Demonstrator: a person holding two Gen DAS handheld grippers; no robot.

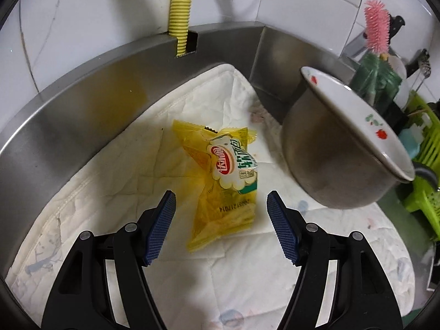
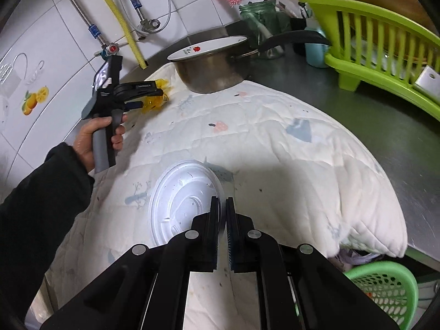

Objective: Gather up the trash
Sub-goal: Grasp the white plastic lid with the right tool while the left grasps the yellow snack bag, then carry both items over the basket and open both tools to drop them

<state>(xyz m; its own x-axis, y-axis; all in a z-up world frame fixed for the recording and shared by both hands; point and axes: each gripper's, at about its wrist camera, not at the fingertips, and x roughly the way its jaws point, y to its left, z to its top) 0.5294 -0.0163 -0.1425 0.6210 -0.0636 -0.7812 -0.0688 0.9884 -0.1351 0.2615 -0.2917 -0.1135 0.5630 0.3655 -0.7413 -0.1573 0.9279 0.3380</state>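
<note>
A yellow snack wrapper (image 1: 222,178) lies on the white quilted cloth (image 1: 123,178) near the back corner of the steel counter. My left gripper (image 1: 221,206) is open, its blue pads on either side of the wrapper's near end, not touching it. In the right wrist view the left gripper (image 2: 137,101) shows at the far left over the wrapper (image 2: 159,96). My right gripper (image 2: 222,206) is shut on the rim of a clear plastic lid (image 2: 181,203), held just above the cloth (image 2: 275,151).
A steel pot (image 1: 338,154) with a plate on it stands right of the wrapper. A green dish rack (image 2: 385,49) is at the far right. A green mesh basket (image 2: 385,286) sits below the counter edge. A yellow hose (image 1: 180,8) runs down the tiled wall.
</note>
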